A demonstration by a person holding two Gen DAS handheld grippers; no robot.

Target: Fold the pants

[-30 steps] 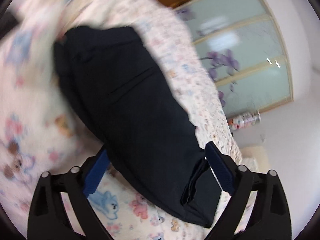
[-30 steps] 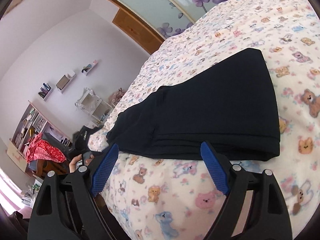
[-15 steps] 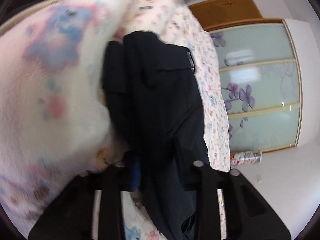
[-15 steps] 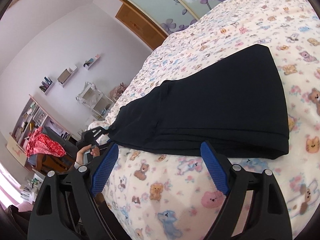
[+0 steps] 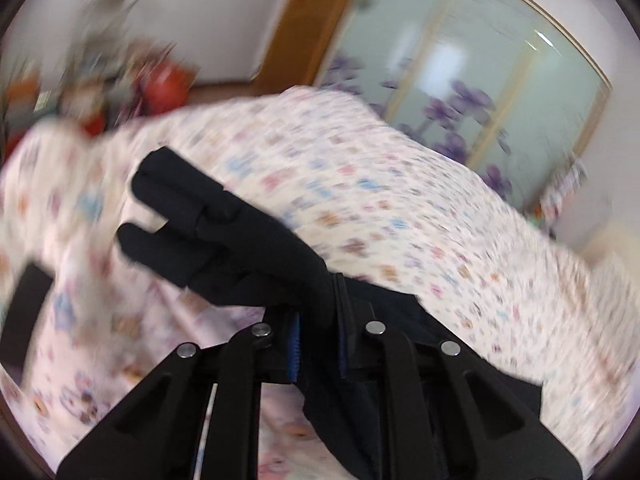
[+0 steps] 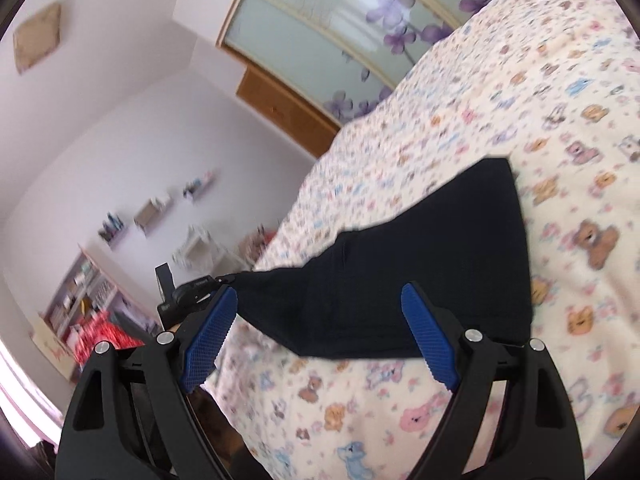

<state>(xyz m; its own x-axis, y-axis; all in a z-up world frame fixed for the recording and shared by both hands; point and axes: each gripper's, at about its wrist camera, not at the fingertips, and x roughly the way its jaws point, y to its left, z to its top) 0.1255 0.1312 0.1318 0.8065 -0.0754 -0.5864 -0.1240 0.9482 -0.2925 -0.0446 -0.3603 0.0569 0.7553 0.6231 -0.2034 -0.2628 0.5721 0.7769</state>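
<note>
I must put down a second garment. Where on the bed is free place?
The blanket is bare between the pants and the sliding doors, and also right of the pants. The near strip is crowded: the right claw hangs open there, and the left claw is closing on the pants' end.

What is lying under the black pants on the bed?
Under the black pants lies the blanket with cartoon bears. The part of the blanket directly beneath the cloth is covered, so anything else there cannot be seen.

My left gripper, wide open a second ago, is closing on the end of the dark pants — that end now hangs lifted off the bedspread, and the wrist has rolled.
</note>
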